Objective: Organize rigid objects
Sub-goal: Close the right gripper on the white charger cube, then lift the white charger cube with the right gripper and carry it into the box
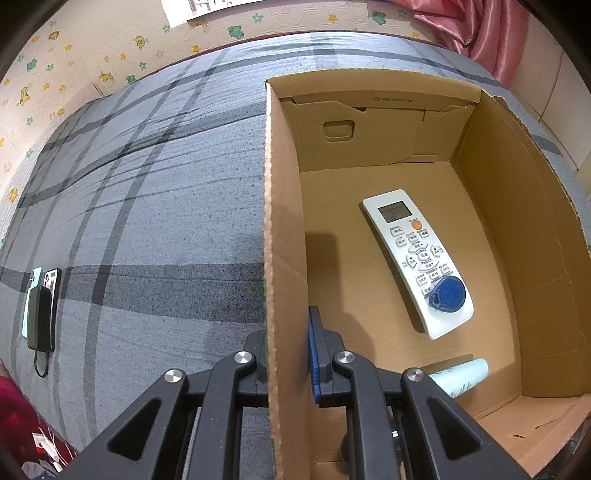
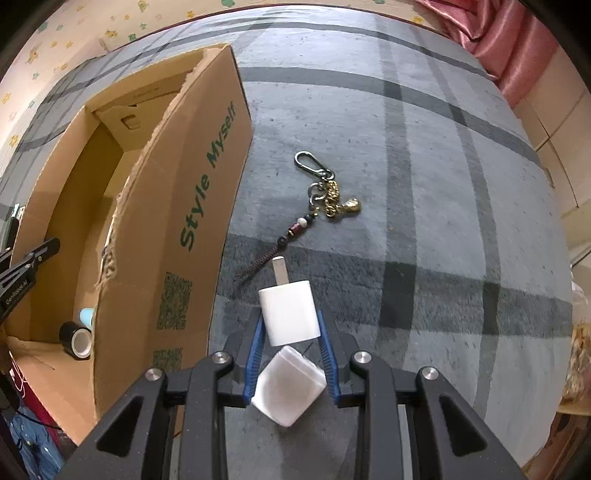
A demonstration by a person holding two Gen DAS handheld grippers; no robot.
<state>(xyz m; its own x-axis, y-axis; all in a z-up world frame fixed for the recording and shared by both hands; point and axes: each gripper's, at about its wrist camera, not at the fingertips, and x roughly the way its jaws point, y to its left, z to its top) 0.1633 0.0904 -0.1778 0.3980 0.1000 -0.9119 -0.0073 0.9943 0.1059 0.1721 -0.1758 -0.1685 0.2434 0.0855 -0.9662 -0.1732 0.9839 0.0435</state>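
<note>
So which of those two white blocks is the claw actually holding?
The plug adapter, prongs pointing away, between the right claw's blue pads. The other block lies loose below.

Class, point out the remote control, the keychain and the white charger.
remote control [image 1: 417, 258], left wrist view, button panel.
keychain [image 2: 334, 194], right wrist view, gold chain.
white charger [image 2: 289, 312], right wrist view, body face.

Left of the tool, phones [image 1: 40, 310] lie on the plaid sheet [image 1: 155, 192]; pink curtain [image 1: 476, 26] far right.
</note>
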